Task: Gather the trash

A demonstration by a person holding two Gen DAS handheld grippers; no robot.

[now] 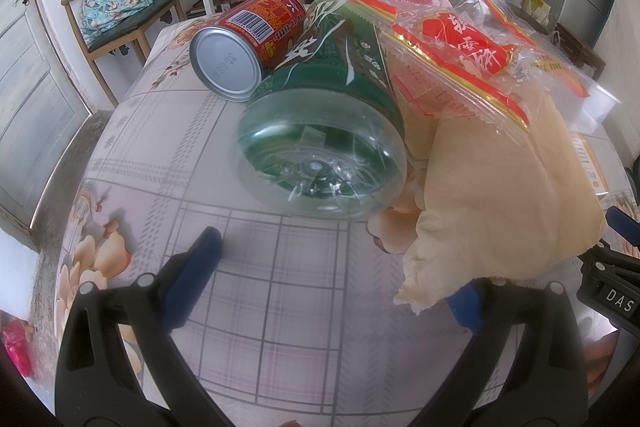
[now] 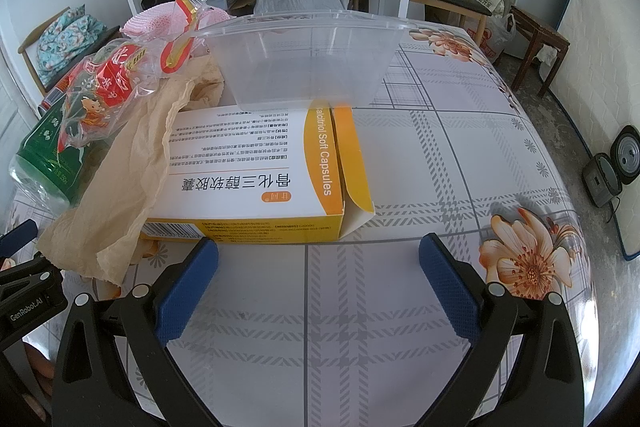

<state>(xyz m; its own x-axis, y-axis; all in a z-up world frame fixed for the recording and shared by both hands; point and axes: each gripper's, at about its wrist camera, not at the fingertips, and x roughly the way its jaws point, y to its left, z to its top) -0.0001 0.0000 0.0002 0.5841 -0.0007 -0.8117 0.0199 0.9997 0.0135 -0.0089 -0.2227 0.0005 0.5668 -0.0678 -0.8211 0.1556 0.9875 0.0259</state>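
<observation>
Lying in a loose heap on the bench is the trash. A green plastic bottle rests on its side with its clear base toward the left wrist camera, and a red can, also on its side, touches it just behind. A crinkled red-and-clear snack wrapper drapes over the bottle's upper side and over a beige paper napkin, which spreads down toward the near edge. In the right wrist view the napkin overlaps the left end of a white-and-orange medicine box — its end flap hangs open — and a clear plastic container stands just behind the box.

The left hand-held gripper is spread wide and holds nothing; its right pad sits partly under the napkin's lower corner, though I cannot tell whether they touch. The right hand-held gripper is also spread and empty, its blue pads just in front of the box's near side.
</observation>
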